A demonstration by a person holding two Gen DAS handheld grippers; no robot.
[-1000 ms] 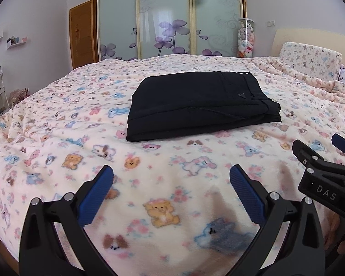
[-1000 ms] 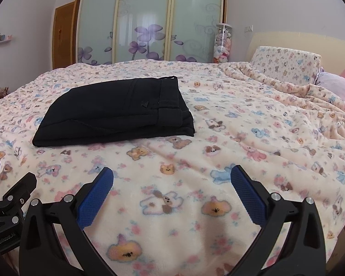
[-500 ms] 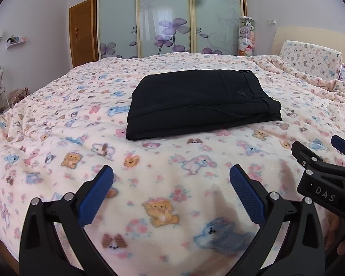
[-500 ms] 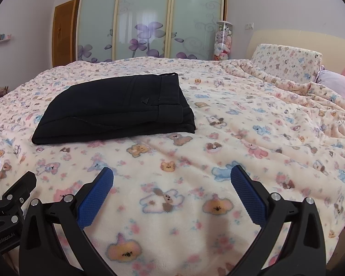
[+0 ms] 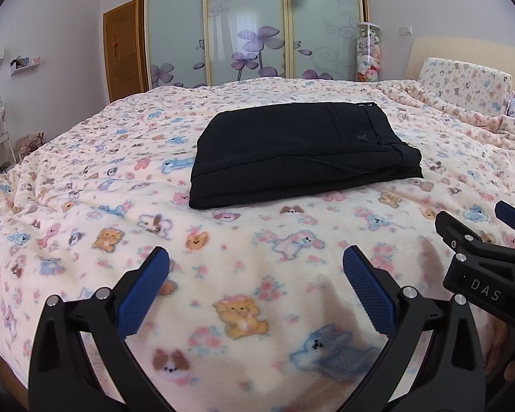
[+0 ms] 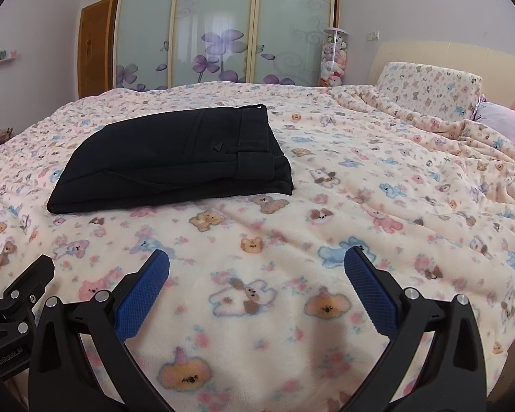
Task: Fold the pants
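Both the left gripper (image 5: 255, 267) and right gripper (image 6: 256, 269) hover wide open and empty over the blanket (image 6: 377, 206), well short of the folded black pants (image 5: 298, 151) lying mid-bed.

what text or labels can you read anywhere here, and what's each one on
"DAS" on the black body of the right gripper, seen from the left wrist view.
"GenRobot.AI" on the black body of the left gripper, seen from the right wrist view.
The small triangle patch on the pants shows no readable letters.
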